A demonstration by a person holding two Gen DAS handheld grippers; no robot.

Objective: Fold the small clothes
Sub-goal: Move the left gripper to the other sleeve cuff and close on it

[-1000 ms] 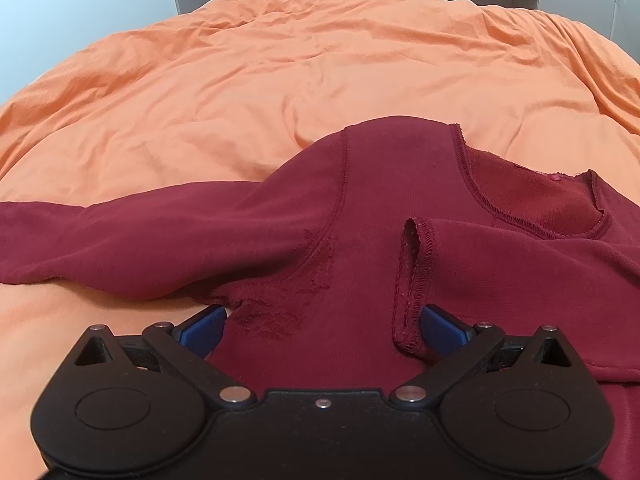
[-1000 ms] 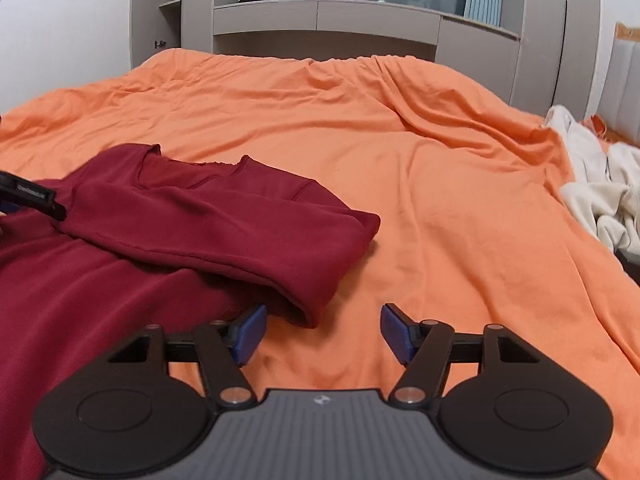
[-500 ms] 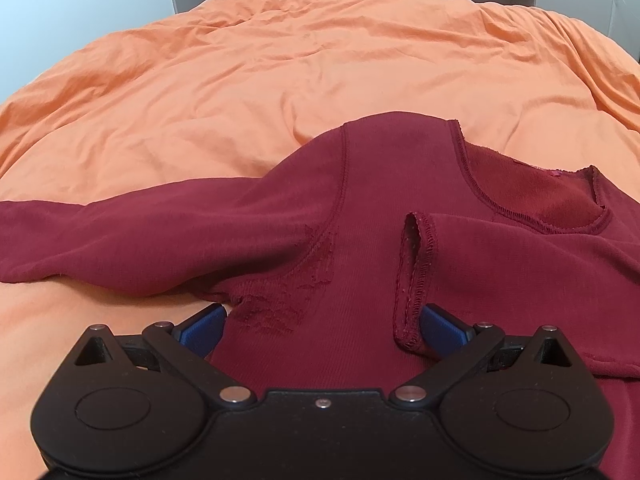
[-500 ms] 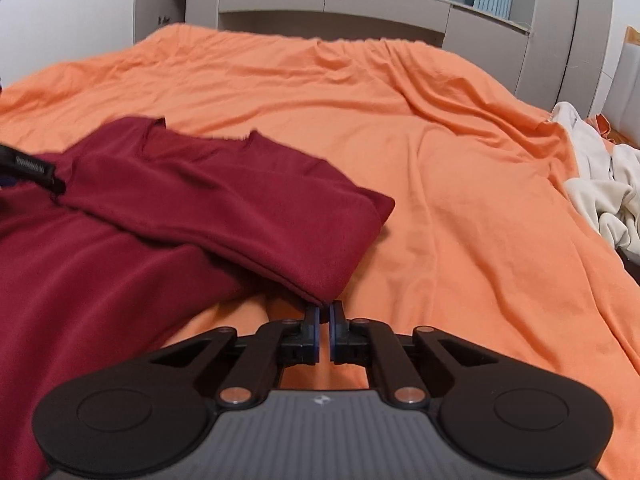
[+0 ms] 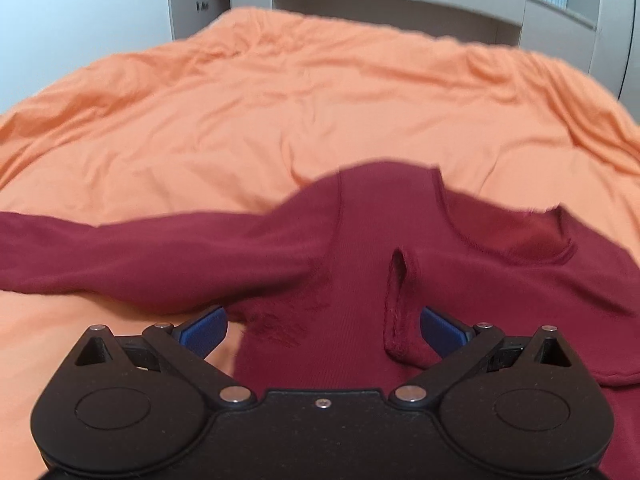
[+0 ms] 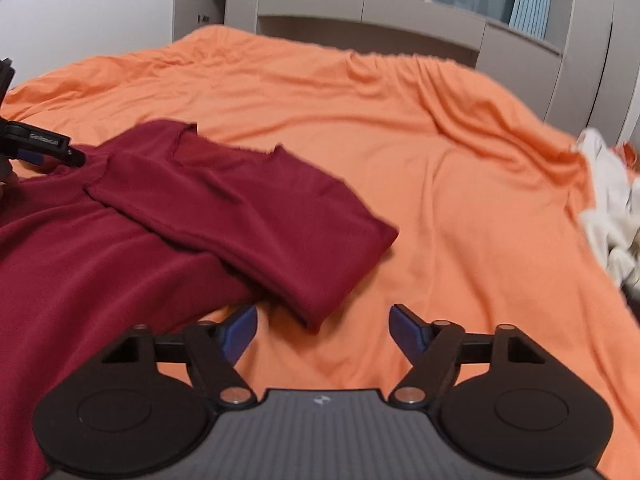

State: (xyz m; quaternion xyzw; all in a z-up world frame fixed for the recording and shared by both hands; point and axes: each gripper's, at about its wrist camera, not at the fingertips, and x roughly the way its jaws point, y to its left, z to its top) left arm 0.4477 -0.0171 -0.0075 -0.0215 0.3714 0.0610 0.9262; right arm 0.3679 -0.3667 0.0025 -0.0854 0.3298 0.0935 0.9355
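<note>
Unfolded sleeve of the dark red long-sleeved knit top [image 5: 132, 256] runs toward frame left; my left hand-held gripper [image 5: 322, 330] is nearer, wide open, empty. Right hand-held gripper [image 6: 323, 326] also gapes empty.

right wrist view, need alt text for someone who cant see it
An open right gripper hovers over an orange bedspread, just past the folded sleeve edge of a dark red shirt spread at left. A pale cloth pile lies at the right edge; grey cabinets stand behind.
</note>
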